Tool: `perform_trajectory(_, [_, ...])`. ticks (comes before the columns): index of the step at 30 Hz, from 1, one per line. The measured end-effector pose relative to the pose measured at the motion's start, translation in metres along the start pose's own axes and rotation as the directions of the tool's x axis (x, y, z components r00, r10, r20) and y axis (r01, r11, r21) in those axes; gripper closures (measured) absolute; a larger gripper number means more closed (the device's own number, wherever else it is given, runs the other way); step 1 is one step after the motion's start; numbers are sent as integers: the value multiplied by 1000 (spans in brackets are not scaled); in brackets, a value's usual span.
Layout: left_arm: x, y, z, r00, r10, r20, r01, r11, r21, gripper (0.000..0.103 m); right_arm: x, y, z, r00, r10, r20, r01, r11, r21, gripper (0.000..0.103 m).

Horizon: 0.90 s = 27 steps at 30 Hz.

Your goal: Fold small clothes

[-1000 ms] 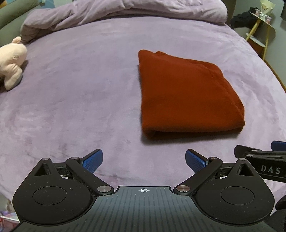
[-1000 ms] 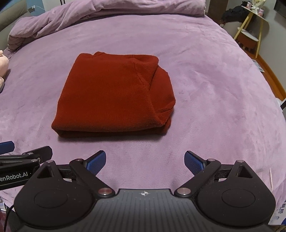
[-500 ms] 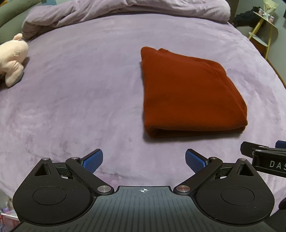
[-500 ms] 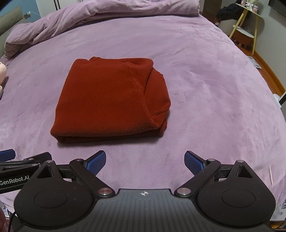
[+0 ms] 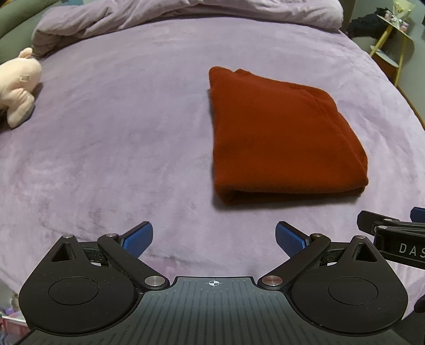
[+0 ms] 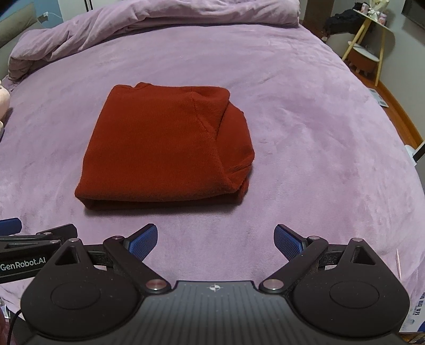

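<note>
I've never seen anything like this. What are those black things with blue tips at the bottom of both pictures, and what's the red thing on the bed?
No robot here: a person holds one set of tongs in each hand, with a camera on each looking forward along its fingers. One picture comes from the left tongs, the other from the right tongs. Both are open and hold nothing. The red thing is a folded garment lying on the purple bedspread, ahead of both tongs. A pink plush toy lies off to the left, and a rumpled duvet is at the far end.
</note>
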State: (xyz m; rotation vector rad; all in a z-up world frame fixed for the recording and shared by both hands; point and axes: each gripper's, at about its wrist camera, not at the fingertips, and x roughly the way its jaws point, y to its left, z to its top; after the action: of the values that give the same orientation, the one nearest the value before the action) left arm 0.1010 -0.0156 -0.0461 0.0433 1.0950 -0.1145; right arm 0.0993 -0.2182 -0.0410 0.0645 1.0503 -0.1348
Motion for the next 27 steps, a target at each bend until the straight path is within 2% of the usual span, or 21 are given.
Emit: perform_trajectory(27, [3, -7, 1, 1000, 2, -18, -1, 1000, 19, 2, 1, -4, 2, 1000, -4, -1, 4, 1000, 8, 8])
